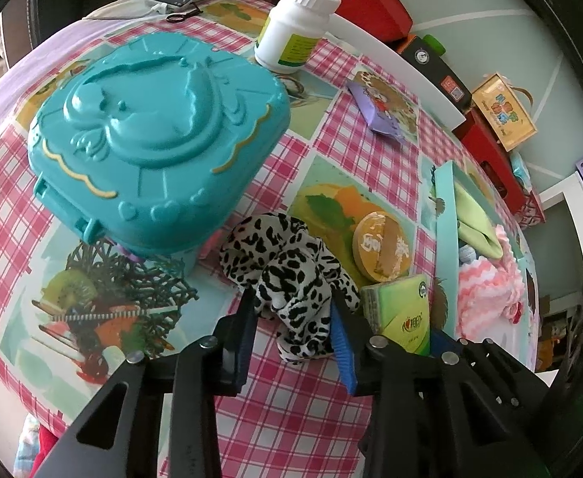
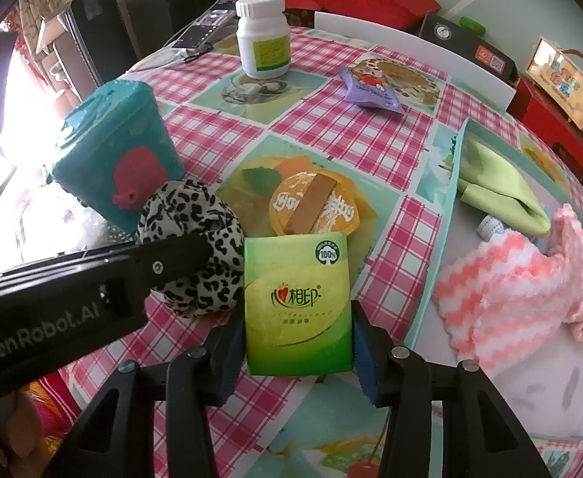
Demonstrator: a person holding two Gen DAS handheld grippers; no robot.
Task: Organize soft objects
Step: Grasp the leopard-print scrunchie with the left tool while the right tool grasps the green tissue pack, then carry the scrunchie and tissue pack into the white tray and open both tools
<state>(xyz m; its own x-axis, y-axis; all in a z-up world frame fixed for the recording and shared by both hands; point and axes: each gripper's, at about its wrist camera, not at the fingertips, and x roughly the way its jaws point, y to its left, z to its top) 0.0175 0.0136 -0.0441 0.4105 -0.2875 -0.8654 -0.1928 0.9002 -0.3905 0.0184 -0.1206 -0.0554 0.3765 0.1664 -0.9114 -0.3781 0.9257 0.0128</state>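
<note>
step, my read: both grabbing soft items beside tissue pack point(image 2: 297, 306). right gripper point(image 2: 297, 342) jaws flank pack, contact unclear, can't tell if clamped. left gripper point(image 1: 295, 318) pinching leopard cloth point(image 1: 291, 275) just left of pack. next: lift both, carry right of pack to teal tray point(image 2: 456, 151) holding pink towel point(image 2: 522, 290), green cloth point(image 2: 498, 187). tray's far side cut off; teal case point(image 1: 152, 135) hides table behind.

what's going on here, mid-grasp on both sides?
Roughly. The left claw straddles the black-and-white leopard-print soft cloth on the pink checked tablecloth; contact is unclear. The right claw brackets the green tissue pack, fingers at its sides. The light blue tray already holds a green cloth and a pink-and-white fluffy towel.
</note>
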